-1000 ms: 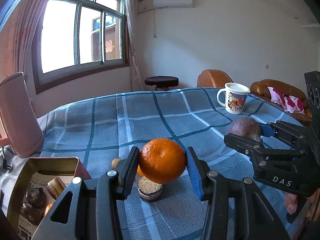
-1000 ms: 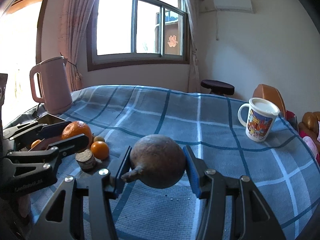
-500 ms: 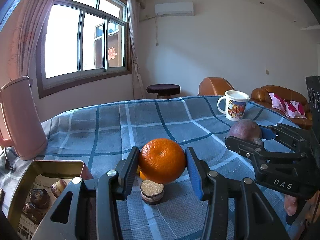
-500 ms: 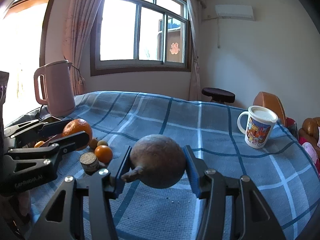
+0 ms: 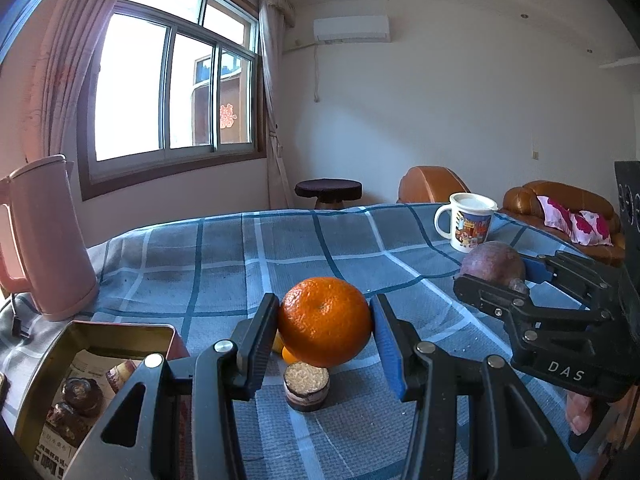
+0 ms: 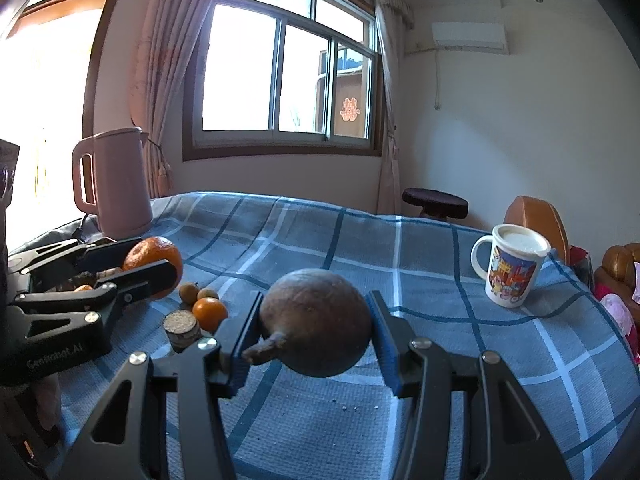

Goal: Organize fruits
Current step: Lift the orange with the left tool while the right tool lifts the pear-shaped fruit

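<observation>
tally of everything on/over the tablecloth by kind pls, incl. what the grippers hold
Large orange, clamped in the left gripper: 1
Brown round fruit, clamped in the right gripper: 1
Small orange and yellowish fruits on the cloth: 3 visible
Small round cake: 1
Mug: 1
Pink kettle: 1
Open tin, contents unclear: 1
Total: 9

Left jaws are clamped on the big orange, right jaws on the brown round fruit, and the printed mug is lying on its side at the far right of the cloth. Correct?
Not quite. The printed mug stands upright on the checked cloth, as the right wrist view shows. The rest holds: the left gripper is clamped on the big orange, the right gripper on the brown round fruit.
</observation>
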Demonstrator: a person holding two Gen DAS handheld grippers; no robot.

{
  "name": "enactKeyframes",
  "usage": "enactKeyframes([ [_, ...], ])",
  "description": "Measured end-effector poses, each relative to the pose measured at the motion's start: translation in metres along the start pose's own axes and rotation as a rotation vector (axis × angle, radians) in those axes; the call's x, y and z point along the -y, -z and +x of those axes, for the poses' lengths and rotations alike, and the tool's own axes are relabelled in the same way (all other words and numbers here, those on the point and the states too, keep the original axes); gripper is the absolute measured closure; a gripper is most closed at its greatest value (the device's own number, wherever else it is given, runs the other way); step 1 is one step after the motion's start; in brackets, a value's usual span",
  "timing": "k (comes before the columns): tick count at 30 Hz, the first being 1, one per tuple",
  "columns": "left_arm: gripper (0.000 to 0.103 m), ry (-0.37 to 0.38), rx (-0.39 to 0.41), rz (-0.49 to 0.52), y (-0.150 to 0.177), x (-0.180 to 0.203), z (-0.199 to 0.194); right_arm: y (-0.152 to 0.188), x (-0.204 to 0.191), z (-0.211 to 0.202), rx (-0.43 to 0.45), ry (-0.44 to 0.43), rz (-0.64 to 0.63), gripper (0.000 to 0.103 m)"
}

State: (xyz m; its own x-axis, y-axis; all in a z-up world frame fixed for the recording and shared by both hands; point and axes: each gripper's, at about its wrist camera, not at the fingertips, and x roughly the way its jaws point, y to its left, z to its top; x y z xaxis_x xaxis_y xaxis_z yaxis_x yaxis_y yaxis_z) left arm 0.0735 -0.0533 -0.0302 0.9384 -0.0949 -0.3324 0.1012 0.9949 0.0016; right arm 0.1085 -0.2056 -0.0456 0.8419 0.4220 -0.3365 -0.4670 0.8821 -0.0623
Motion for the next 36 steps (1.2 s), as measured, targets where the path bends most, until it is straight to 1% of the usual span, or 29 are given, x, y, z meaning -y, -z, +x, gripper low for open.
enactKeyframes([
  [21, 0.054, -0.015, 0.052, -0.001, 0.002, 0.002, -0.013, 0.000, 0.000, -0.011, 0.056, 0.009, -0.001, 0.048],
  [29, 0.054, -0.029, 0.075, 0.003, 0.002, 0.004, -0.019, 0.000, -0.005, -0.017, 0.083, 0.019, -0.026, 0.048],
  [36, 0.054, -0.025, 0.081, -0.011, 0.002, 0.001, -0.022, -0.001, -0.011, -0.018, 0.091, 0.019, -0.053, 0.048],
])
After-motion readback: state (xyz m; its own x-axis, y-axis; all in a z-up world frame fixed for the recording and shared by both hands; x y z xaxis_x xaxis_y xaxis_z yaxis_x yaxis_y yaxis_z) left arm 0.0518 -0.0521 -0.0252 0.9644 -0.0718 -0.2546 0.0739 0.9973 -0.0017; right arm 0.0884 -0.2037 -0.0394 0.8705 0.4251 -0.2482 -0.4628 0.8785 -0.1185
